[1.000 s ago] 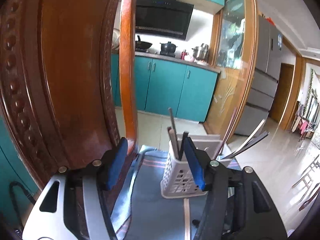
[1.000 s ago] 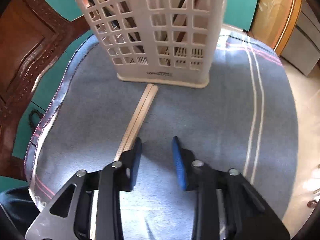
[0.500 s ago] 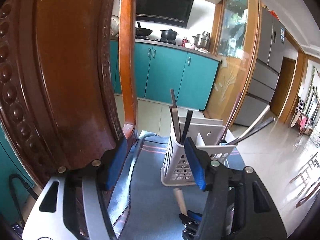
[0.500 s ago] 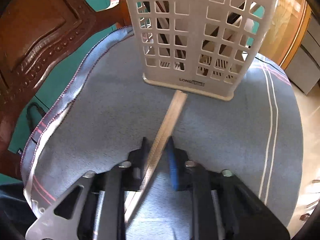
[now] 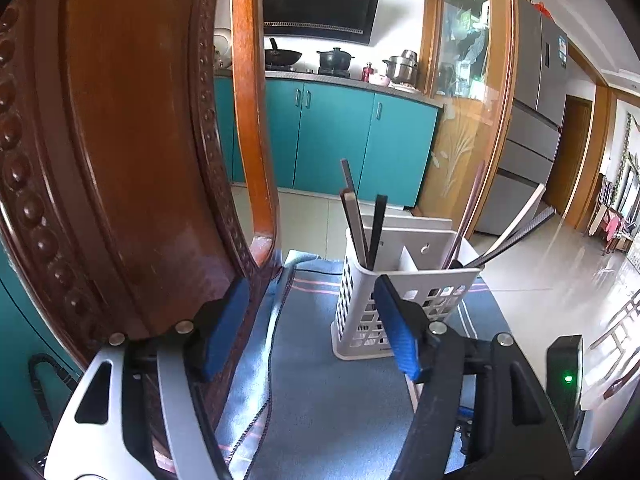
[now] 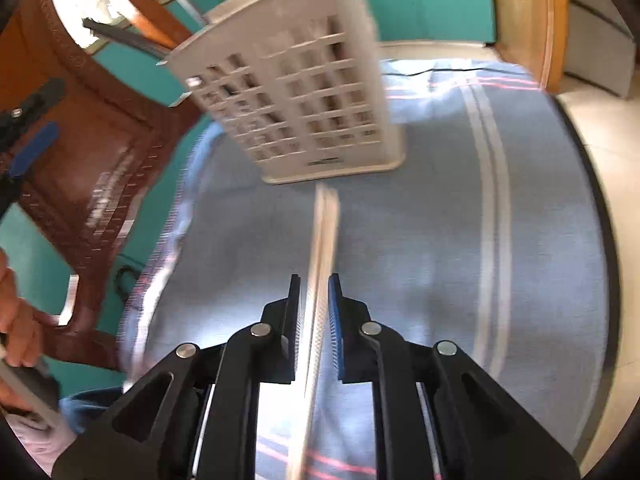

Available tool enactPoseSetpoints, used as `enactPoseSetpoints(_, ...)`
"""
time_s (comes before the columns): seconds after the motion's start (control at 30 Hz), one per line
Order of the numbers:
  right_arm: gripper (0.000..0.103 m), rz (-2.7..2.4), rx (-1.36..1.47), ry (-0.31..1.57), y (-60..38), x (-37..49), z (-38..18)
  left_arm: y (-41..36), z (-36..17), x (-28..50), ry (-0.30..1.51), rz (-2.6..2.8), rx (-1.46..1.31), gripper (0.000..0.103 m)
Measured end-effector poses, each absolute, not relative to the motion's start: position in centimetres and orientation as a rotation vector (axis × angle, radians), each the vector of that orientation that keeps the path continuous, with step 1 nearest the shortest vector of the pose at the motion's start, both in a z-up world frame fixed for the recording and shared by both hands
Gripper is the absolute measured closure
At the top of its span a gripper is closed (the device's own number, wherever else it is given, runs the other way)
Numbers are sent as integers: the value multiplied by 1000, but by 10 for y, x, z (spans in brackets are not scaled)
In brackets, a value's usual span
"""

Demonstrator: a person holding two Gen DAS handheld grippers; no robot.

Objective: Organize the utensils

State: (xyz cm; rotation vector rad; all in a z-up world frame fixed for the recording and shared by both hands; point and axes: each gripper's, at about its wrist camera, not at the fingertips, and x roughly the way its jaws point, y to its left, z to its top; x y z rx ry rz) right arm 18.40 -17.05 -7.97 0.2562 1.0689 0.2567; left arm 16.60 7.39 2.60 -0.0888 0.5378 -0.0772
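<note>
A white lattice utensil basket [image 5: 404, 292] stands on the blue-grey cloth [image 5: 332, 400], with several chopsticks [image 5: 362, 224] leaning in it. It also shows, blurred, in the right wrist view [image 6: 304, 96]. My right gripper [image 6: 314, 296] is shut on a pair of pale chopsticks [image 6: 320, 264] that point toward the basket's foot. My left gripper [image 5: 308, 320] is open and empty, held above the cloth just left of the basket.
A carved brown wooden chair back [image 5: 120, 140] rises close on the left, against the left gripper's left finger. The cloth [image 6: 460, 240] covers a round seat whose edge drops to the tiled floor [image 5: 560, 272] on the right. A hand [image 6: 16, 312] is at the far left.
My right gripper closed on the pale chopsticks and has lifted and swung with them; the view is blurred. My left gripper moved slightly nearer the basket and stayed open.
</note>
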Motion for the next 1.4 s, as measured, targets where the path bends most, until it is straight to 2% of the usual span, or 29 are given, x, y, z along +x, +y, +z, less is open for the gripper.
enactPoseSetpoints(0.27, 88, 176, 55, 1084, -146, 192, -105, 55, 13, 176, 601, -93, -48, 35)
enactPoseSetpoints(0.53, 92, 158, 94, 1132, -170, 193, -101, 38, -14, 183, 717, -139, -17, 34)
enactPoseSetpoints(0.83, 95, 72, 59, 1091, -202, 178, -93, 13, -51, 196, 864, -176, 25, 34)
enactPoseSetpoints(1.07, 91, 23, 91, 1060, -207, 178, -90, -17, -93, 198, 982, -248, 65, 34)
enactPoseSetpoints(1.2, 79, -5, 97, 1055, -212, 178, -91, -29, -112, 202, 1043, -297, 68, 34)
enactPoseSetpoints(1.4, 74, -24, 109, 1048, -219, 178, -90, -42, -133, 203, 1075, -292, 164, 33)
